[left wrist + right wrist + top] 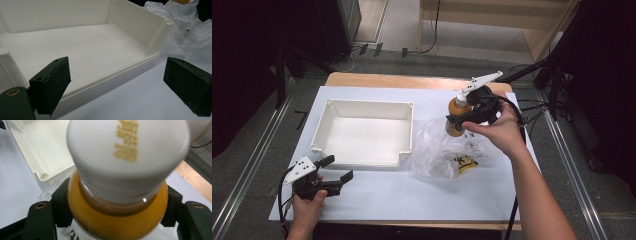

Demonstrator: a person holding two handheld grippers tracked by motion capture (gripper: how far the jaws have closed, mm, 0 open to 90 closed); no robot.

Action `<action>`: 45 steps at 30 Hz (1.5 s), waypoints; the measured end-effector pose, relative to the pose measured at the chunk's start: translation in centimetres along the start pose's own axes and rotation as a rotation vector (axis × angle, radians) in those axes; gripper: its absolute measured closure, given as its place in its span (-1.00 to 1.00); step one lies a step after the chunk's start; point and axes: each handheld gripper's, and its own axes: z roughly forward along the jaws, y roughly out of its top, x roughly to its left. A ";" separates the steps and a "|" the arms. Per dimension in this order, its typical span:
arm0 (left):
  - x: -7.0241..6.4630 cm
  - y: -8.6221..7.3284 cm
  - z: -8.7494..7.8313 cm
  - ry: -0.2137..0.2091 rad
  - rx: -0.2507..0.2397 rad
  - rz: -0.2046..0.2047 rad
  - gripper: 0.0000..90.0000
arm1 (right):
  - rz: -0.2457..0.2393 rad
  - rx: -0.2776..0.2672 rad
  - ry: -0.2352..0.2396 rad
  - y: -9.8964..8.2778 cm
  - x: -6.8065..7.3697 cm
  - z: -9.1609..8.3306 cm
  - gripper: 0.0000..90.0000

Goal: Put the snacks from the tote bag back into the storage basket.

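**Right gripper clamped on the orange bottle, left gripper open by the bin**

Surroundings first. White sheet [422,195] covers most of the wooden table [362,79]. On it, toward 9 o'clock of centre, sits a white rectangular plastic bin [364,132], nothing visible inside. Just beside the bin's 3 o'clock wall lies a crumpled clear plastic bag [437,150], touching or nearly touching the bin; can't tell which. Something yellow with black print [466,164] sits in the bag at its 5 o'clock end; too small to identify.

Your right gripper [472,117] is above the bag's 1 o'clock edge, jaws closed on both sides of an orange bottle with a white cap [458,112]. In the right gripper view the bottle [117,215] sits square between the two black jaws, both pressing its orange shoulder just under the cap [127,152]. Cap carries gold lettering, blurred. The bottle looks lifted clear of the sheet, cap end toward 12 o'clock.

Your left gripper [332,172] is at 7 o'clock on the sheet, just off the bin's near left corner. Jaws wide apart, holding nothing. In the left gripper view the bin's near wall [105,82] runs between the pads [53,85]; the left jaw overlaps that wall, contact unclear. The bag [185,27] shows beyond the bin's far corner.
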 end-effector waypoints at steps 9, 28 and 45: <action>0.0 0.0 -0.1 -0.001 0.001 -0.002 -0.83 | -0.009 -0.001 0.013 0.9 0.7 0.8 -0.32; 0.0 0.0 -0.2 -0.004 -0.008 0.008 -0.83 | -0.022 0.006 0.046 2.1 2.0 2.5 -0.32; -0.6 -0.1 -0.5 -0.011 -0.020 0.052 -0.83 | -0.053 0.001 0.079 3.9 3.3 4.1 -0.32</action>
